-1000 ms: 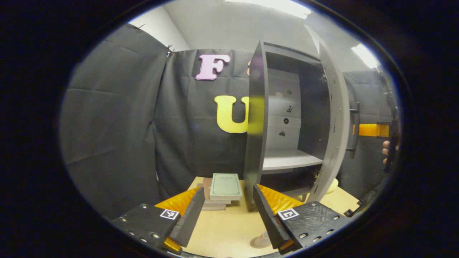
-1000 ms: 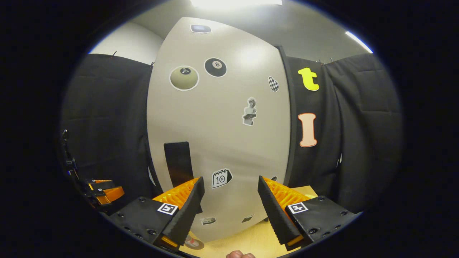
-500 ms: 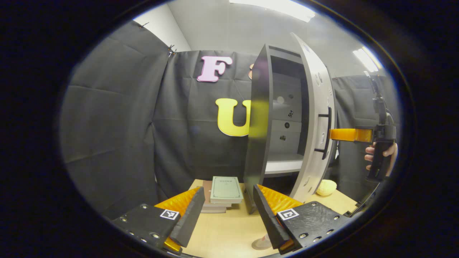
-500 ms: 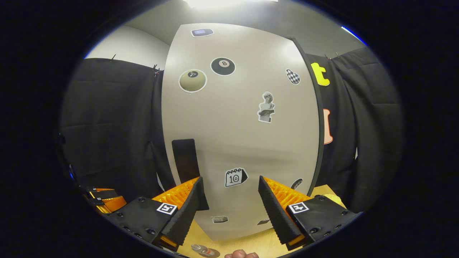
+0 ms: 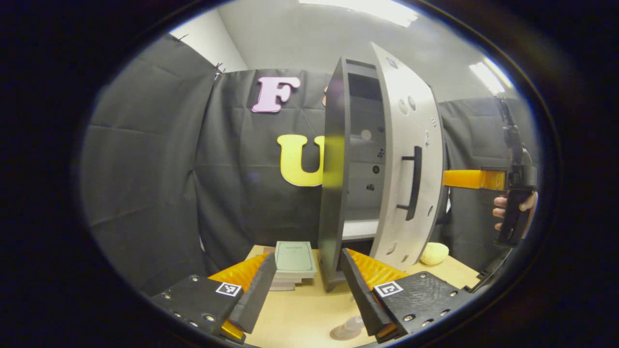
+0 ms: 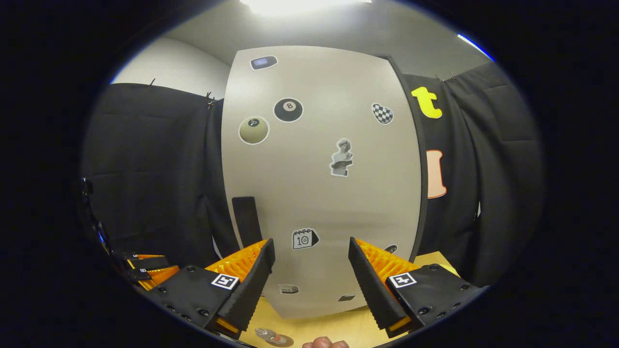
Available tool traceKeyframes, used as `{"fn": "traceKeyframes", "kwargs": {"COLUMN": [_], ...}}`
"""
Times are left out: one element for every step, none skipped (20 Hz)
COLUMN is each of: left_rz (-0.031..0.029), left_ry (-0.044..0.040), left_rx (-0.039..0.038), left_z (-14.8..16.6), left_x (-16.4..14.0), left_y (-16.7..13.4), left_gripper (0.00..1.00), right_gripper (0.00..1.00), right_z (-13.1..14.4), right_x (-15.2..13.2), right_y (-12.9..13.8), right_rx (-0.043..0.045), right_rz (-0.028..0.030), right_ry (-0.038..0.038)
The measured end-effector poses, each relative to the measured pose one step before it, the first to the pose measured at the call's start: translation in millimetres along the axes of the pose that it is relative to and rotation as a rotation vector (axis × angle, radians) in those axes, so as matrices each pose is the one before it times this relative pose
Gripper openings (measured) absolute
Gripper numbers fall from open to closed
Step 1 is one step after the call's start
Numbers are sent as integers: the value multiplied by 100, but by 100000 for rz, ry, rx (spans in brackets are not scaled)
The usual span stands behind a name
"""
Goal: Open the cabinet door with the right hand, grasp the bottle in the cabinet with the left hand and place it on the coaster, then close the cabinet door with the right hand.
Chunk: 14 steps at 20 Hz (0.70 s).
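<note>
On the table the bottle (image 5: 349, 327) sits on its coaster (image 6: 279, 340), both grippers (image 5: 303, 285) (image 6: 309, 280) gaping empty, cabinet door (image 5: 408, 174) partly ajar, so closing remains.

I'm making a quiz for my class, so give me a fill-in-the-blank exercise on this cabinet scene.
1. The cabinet door stands partly ____.
2. The handle on the door is coloured ____.
3. Left of the cabinet, a stack of ____ lies on the table.
4. The right tool has its fingers spread ____.

Missing words: open; black; books; apart
</note>
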State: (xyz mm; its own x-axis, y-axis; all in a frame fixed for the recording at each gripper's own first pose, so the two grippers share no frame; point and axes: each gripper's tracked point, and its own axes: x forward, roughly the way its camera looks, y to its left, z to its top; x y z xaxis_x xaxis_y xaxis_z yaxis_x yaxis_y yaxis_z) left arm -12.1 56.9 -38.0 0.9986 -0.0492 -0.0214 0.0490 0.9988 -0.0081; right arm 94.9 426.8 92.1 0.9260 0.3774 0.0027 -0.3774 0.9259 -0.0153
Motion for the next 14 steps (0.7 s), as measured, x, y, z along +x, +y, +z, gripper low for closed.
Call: {"fn": "traceKeyframes", "kwargs": {"left_rz": [147,89,159,-7,23,439,631,49,-408,-677,-738,-1037,-701,113], "left_ry": [-554,-482,-440,-895,-691,-773,-792,-787,-944,-831,-299,749,906,-165], "left_rx": [-65,-136,-285,-304,-136,97,94,-68,-447,-254,-149,-270,-181,-270], "left_z": [172,91,139,204,172,199,114,131,240,185,24,-112,-68,127], "left_x": [6,263,383,195,122,83,148,150,135,200,136,93,-412,-127], "left_y": [-129,-221,-93,-107,-216,48,-17,-72,-203,-281,-203,-237,-213,-4], "left_gripper": [82,82,82,82,82,83,82,82,82,83,83,82,82,82], "right_gripper": [96,97,97,97,97,97,97,98,98,98,98,98,98,98], "right_z": [153,98,54,216,221,175,-56,-60,-38,2,99,14,98,131], "right_x": [-433,-362,-392,-362,-184,-228,-191,-213,-186,-146,-500,-309,-364,-330], "right_y": [-867,-881,-1005,-798,-714,-834,-942,-945,-897,-917,-918,-839,-911,-868], "right_rx": [-471,-528,-138,282,450,176,-180,-350,35,594,1046,1216,1249,953], "right_rz": [-241,-642,-907,-107,-169,-518,-776,-755,-1084,-1235,-1207,-915,-1161,-1097], "right_ry": [-359,399,498,-184,-423,-96,575,823,206,-329,-358,-290,-361,-434]}}
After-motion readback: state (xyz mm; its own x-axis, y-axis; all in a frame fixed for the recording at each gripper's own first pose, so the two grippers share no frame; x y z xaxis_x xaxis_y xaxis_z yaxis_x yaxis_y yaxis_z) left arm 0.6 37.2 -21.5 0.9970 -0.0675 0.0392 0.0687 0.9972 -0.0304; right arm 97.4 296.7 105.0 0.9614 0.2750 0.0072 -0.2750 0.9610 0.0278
